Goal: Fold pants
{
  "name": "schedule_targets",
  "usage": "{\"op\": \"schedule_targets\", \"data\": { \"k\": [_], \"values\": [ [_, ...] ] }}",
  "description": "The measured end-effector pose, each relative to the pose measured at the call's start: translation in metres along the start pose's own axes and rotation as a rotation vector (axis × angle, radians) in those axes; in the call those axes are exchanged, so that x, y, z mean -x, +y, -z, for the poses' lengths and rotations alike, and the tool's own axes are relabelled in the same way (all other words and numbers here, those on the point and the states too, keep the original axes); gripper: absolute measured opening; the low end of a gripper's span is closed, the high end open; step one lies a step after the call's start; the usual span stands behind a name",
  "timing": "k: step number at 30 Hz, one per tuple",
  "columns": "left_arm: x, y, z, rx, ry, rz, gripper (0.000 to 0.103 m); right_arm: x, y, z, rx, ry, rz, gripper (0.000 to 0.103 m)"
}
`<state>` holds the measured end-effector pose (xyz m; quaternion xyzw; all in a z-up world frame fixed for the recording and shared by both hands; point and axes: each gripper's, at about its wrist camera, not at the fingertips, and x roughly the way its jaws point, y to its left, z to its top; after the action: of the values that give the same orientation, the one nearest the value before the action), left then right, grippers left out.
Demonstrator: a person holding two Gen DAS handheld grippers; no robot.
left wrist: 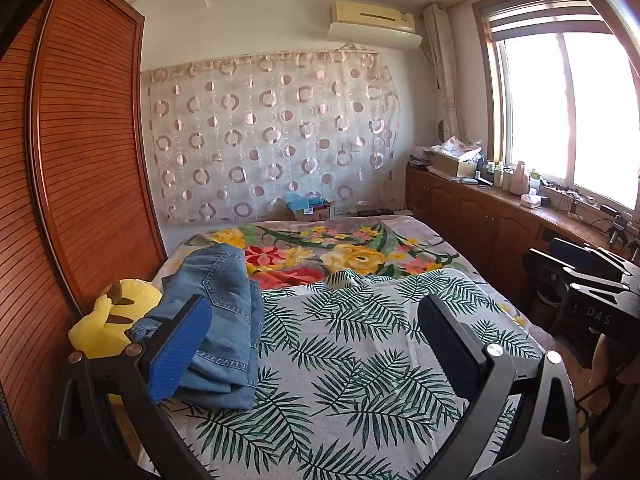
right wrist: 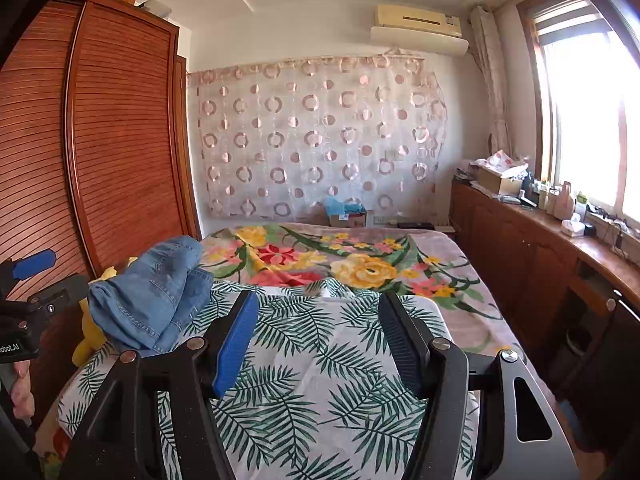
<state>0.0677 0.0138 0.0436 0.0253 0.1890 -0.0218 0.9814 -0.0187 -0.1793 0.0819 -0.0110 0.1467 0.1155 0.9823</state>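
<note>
Left wrist: jeans (left wrist: 216,320) seemingly behind left tool's (left wrist: 316,344) finger.

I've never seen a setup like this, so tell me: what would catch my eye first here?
Probably the heap of blue jeans at the left edge of the bed, on a palm-leaf sheet, with a yellow plush toy beside them. Next, the two open black grippers, left and right, holding nothing.

Daylight is pouring through a wood-framed window (left wrist: 568,112) onto a cluttered wooden cabinet counter (left wrist: 500,200). A circle-patterned curtain (left wrist: 272,136) is hanging on the far wall beneath an air conditioner (left wrist: 374,20), while a louvered wardrobe (left wrist: 80,152) is flanking the bed (left wrist: 360,240).
</note>
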Motion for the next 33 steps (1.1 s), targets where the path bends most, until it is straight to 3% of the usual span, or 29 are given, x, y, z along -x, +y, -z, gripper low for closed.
{"op": "schedule_targets", "data": {
  "k": [33],
  "values": [
    [0.0025, 0.0018, 0.0019, 0.005, 0.002, -0.002, 0.103, -0.0026, -0.0014, 0.0023, 0.013, -0.01, -0.002, 0.065]
  ]
}}
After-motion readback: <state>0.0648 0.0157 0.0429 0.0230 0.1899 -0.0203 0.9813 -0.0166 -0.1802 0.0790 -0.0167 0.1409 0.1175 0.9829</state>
